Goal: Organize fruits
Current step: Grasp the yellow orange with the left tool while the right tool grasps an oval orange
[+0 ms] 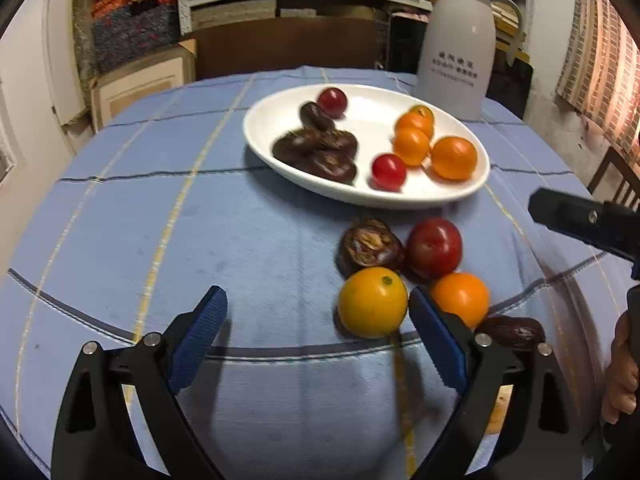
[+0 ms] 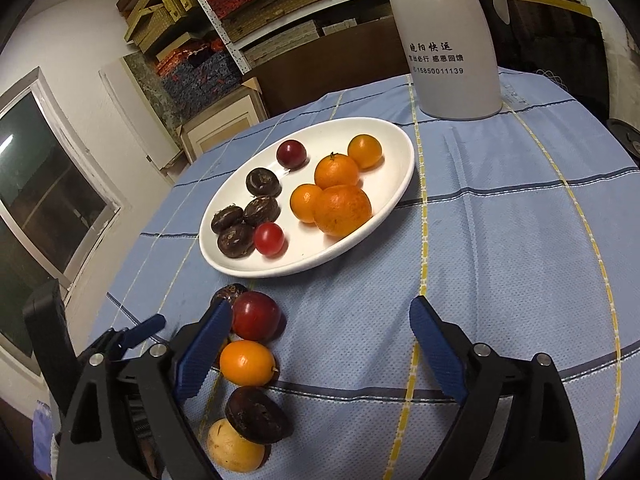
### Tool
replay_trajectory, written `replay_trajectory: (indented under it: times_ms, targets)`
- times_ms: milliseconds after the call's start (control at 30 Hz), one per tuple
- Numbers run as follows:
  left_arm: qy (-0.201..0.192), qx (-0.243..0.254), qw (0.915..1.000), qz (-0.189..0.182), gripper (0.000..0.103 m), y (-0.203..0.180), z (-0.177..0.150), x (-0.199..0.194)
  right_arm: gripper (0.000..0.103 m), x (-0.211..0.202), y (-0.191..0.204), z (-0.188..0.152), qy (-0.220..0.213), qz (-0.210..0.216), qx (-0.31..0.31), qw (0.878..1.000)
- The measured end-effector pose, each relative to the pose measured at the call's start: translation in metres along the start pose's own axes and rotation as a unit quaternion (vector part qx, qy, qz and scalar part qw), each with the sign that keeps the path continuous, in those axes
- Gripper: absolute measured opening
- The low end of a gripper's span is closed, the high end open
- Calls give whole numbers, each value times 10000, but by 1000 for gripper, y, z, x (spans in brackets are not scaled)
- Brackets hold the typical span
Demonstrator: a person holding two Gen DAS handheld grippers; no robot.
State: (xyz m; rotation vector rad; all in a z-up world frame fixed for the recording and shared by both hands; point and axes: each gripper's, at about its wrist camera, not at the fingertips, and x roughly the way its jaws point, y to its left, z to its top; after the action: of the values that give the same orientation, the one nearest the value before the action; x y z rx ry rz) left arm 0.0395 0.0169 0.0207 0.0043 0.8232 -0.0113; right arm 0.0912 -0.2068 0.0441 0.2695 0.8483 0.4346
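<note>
Nearby, loose fruit point(image 1: 412, 276) clustered on the cloth point(image 1: 240, 240) short of the plate point(image 1: 478, 184), touching; could scatter if nudged by a closing pad. Left gripper point(image 1: 316, 320) wide open, empty, tilted down, right pad beside the yellow orange point(image 1: 372, 302). Right gripper point(image 2: 320, 336) likewise open, empty, tilted down, left pad by the plum point(image 2: 256, 316). Farther, sorted fruit on the plate; beyond, flask point(image 2: 448, 40).

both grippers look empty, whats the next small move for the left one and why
Probably ease the open left gripper right and forward to straddle the yellow-orange fruit. That fruit lies loose on the cloth just outside its right finger, nearest of the pieces not yet on the white plate.
</note>
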Motion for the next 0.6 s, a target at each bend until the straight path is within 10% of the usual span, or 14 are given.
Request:
replay_trajectory:
  times_ms: [300,600]
  targets:
    - [-45,477,9987,-152,71,-16,-3,-2,91,14,8,-7,435,368,-61,9984]
    - [354,589,9964,-501,41,-23,-3,14,64,32,20,-17,961,804,-58,9921]
